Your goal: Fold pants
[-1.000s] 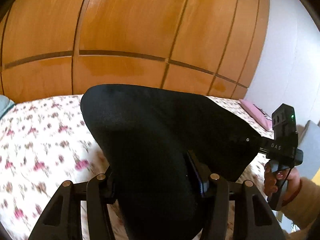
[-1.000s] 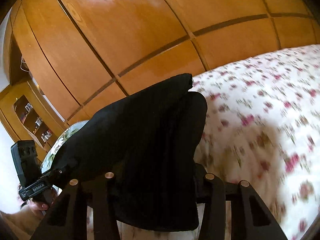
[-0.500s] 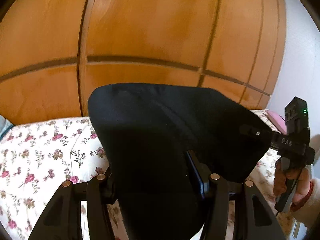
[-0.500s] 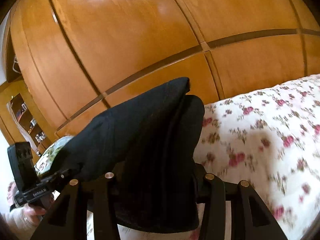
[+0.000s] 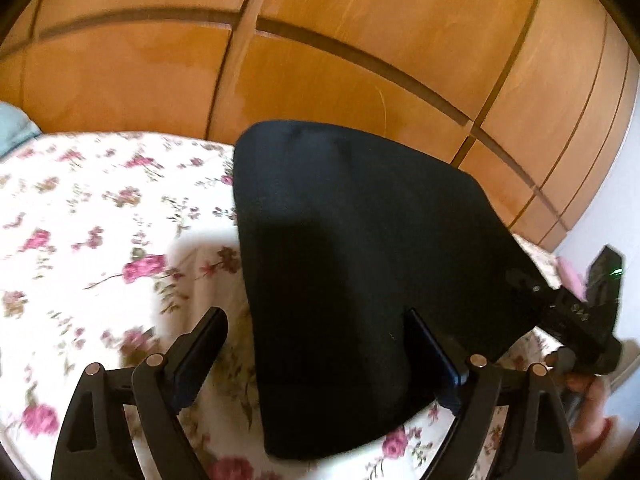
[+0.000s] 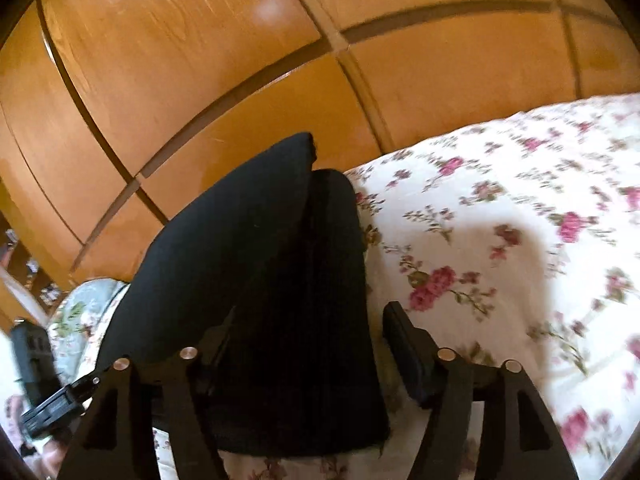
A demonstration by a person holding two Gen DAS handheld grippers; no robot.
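- Left gripper (image 5: 316, 350): fingers spread, nothing pinched; the black pants (image 5: 360, 264) lie from centre toward 5 o'clock on the floral bedspread (image 5: 92, 216).
- Right gripper (image 6: 308, 344): fingers spread; pants (image 6: 256, 280) at 7 o'clock, bedspread (image 6: 500, 216) at 3.

White lettering is seen on the right gripper (image 5: 576, 312) and left gripper (image 6: 52, 404), but nothing can be read
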